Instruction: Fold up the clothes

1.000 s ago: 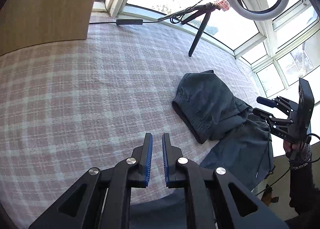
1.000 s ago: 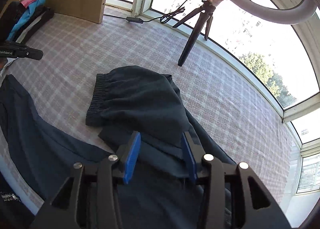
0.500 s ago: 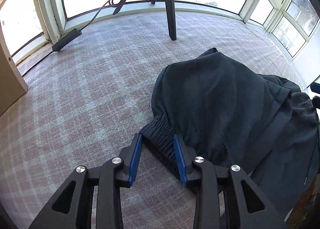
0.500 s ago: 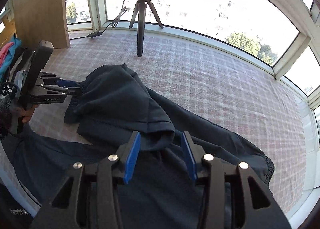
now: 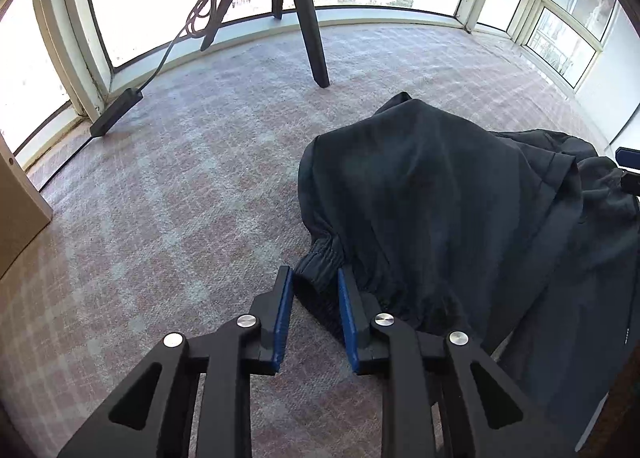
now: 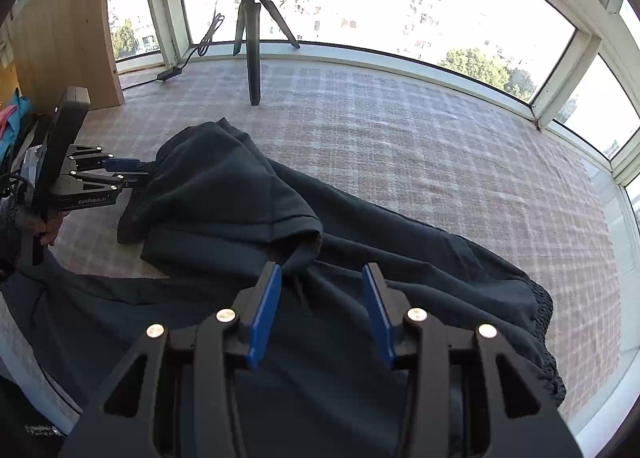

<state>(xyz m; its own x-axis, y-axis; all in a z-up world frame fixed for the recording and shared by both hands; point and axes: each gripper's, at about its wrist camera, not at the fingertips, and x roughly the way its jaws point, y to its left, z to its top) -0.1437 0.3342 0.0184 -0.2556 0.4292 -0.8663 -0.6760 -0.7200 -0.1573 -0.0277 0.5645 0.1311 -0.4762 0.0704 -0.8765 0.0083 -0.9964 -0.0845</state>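
Note:
A dark garment (image 5: 440, 186) lies crumpled on the pink checked cloth (image 5: 160, 198), one part folded back over the rest. My left gripper (image 5: 314, 278) has the garment's gathered elastic band (image 5: 320, 258) between its blue pads; the jaws are closing and the band fills the gap. The right wrist view shows the same left gripper (image 6: 136, 172) at the garment's left edge, held by a hand. My right gripper (image 6: 322, 274) hangs open over the garment (image 6: 224, 202), just behind a folded hem (image 6: 304, 230), with nothing pinched.
A tripod (image 6: 252, 58) with a ring light stands at the back by the windows. A cable and its black box (image 5: 116, 118) lie beside it. A wooden panel (image 6: 68, 30) and some colourful clothes (image 6: 16, 114) are at the far left.
My left gripper swung from bare checked cloth over to the elastic band, opened around it, then narrowed on it. The right gripper shifted across the garment at the same width.

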